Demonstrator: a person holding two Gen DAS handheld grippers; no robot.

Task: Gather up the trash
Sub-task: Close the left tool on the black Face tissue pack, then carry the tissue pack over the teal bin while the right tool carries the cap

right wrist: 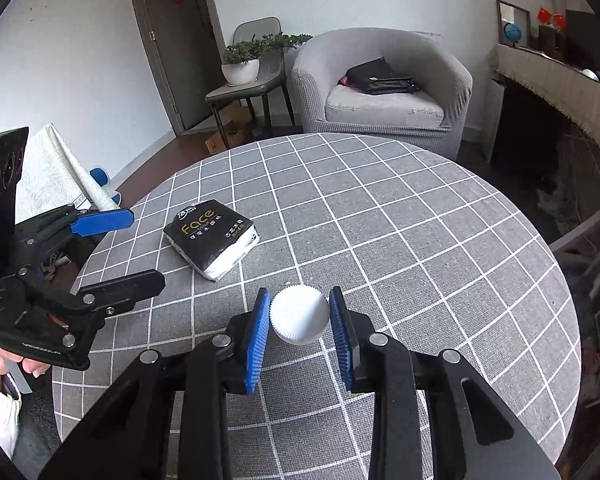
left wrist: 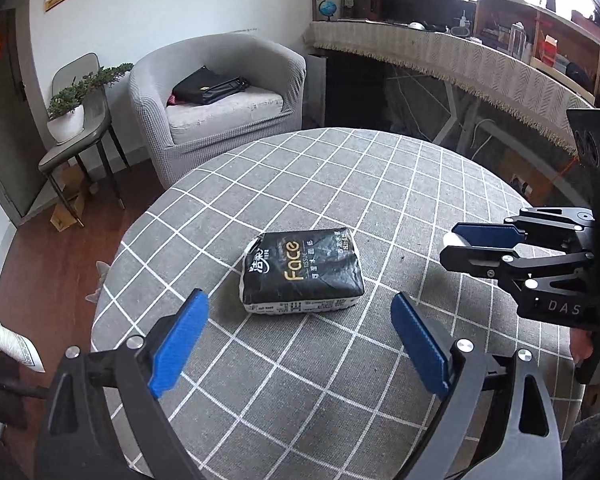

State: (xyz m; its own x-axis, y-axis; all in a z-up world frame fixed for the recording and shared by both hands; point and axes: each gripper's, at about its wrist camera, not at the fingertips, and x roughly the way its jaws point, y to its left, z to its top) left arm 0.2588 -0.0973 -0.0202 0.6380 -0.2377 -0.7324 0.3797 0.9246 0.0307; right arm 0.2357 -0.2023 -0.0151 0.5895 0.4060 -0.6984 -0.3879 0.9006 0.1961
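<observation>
A white fluted paper cup [right wrist: 299,315] sits pinched between the blue pads of my right gripper [right wrist: 299,292], just above the round table [right wrist: 400,216] with its grey checked cloth. In the left wrist view only a white sliver of the cup [left wrist: 452,239] shows at the right gripper [left wrist: 449,245] tips. A black tissue pack [left wrist: 300,276] marked "Face" lies flat mid-table. My left gripper [left wrist: 298,298] stands open just short of the pack, nothing between its fingers. From the right wrist view the left gripper [right wrist: 145,246] hovers left of the tissue pack [right wrist: 210,236].
Behind the table stands a grey armchair [left wrist: 220,96] with a black bag [left wrist: 208,88] on its seat. A chair with a potted plant [left wrist: 66,116] is further left. A long counter with a fringed cloth [left wrist: 480,60] runs along the right. Rolled white paper [right wrist: 80,176] leans off the table's left.
</observation>
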